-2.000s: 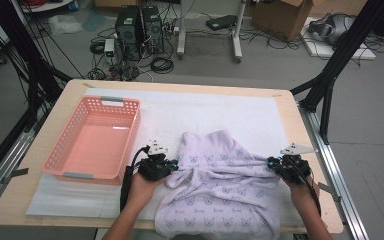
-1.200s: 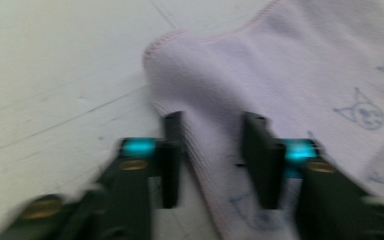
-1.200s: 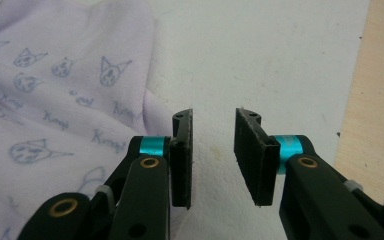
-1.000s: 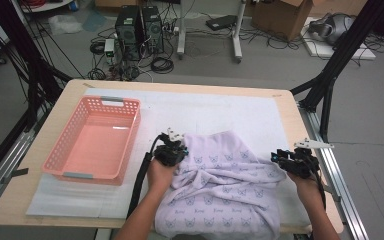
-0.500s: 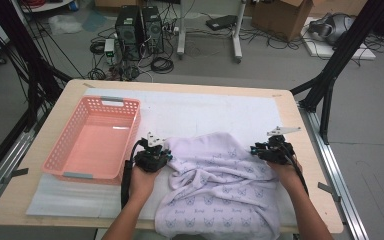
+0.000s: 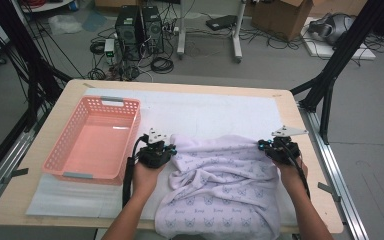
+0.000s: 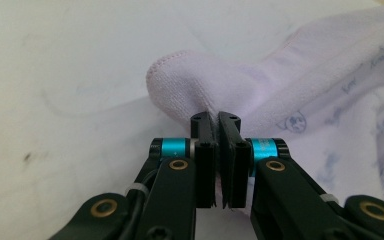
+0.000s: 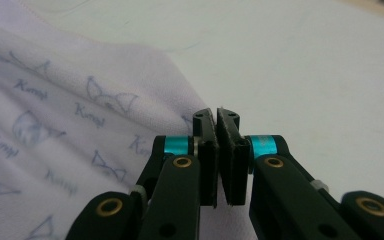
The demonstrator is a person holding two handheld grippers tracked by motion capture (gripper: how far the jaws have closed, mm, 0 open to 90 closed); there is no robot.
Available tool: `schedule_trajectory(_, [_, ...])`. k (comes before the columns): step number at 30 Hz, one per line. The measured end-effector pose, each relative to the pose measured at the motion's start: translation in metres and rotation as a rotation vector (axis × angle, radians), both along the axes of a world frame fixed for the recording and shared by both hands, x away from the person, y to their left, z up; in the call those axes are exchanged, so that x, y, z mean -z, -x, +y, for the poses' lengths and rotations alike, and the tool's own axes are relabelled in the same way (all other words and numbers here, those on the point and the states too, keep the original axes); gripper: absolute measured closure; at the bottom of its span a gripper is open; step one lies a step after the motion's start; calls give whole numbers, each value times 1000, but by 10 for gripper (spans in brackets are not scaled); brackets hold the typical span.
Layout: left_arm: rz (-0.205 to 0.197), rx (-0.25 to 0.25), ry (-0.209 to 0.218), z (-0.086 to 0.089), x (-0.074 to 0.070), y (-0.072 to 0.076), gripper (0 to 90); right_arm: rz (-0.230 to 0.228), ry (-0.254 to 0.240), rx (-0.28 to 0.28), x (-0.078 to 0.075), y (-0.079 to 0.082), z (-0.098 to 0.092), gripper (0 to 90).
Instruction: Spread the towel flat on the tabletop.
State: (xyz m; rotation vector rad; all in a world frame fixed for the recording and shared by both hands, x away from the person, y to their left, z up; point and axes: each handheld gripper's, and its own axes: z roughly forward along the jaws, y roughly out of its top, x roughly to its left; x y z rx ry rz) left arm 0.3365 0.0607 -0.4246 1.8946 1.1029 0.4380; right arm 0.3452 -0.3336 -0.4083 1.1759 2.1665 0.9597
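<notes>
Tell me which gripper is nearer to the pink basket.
Left. The left gripper sits just beside the pink basket, pinching the near corner of the lilac cloth. The right gripper grips the cloth's far corner, across its whole width from the basket.

Basket [image 6: 96,142] left of cloth [image 6: 222,192], on table [image 6: 190,87]

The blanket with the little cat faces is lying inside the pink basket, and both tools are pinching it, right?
Not quite. The blanket lies on the table, beside the pink basket, as the high view shows. The left tool and right tool are indeed pinching it.
</notes>
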Motion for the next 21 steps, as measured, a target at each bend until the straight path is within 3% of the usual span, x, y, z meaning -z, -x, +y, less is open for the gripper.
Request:
schedule_trajectory(2, [18, 10, -27, -8, 4, -4, 855, 12, 13, -3, 1, 5, -2, 869])
schedule_trajectory(5, [51, 21, -61, -10, 11, -6, 854, 71, -20, -31, 8, 10, -6, 859])
schedule_trajectory(7, [57, 17, -52, -7, 14, -5, 854, 108, -34, -64, 15, 14, -8, 849])
schedule_trajectory(11, [70, 14, -61, 1, 14, -3, 854, 191, -110, -176, 24, 17, -6, 746])
schedule_trajectory(13, [61, 15, -63, 2, 12, -2, 853, 194, -165, -216, 20, 17, -8, 710])
schedule_trajectory(15, [62, 14, -61, 3, 12, -2, 852, 156, -242, -192, 12, 13, -14, 691])
schedule_trajectory(17, [65, 14, -63, 3, 12, -2, 850, 109, -263, -127, 3, 7, -21, 707])
schedule_trajectory(19, [65, 14, -58, 3, 12, -2, 850, 93, -213, -48, 0, -2, -25, 760])
schedule_trajectory(21, [66, 11, -50, 2, 12, -3, 850, 104, -182, -5, 5, -13, -25, 774])
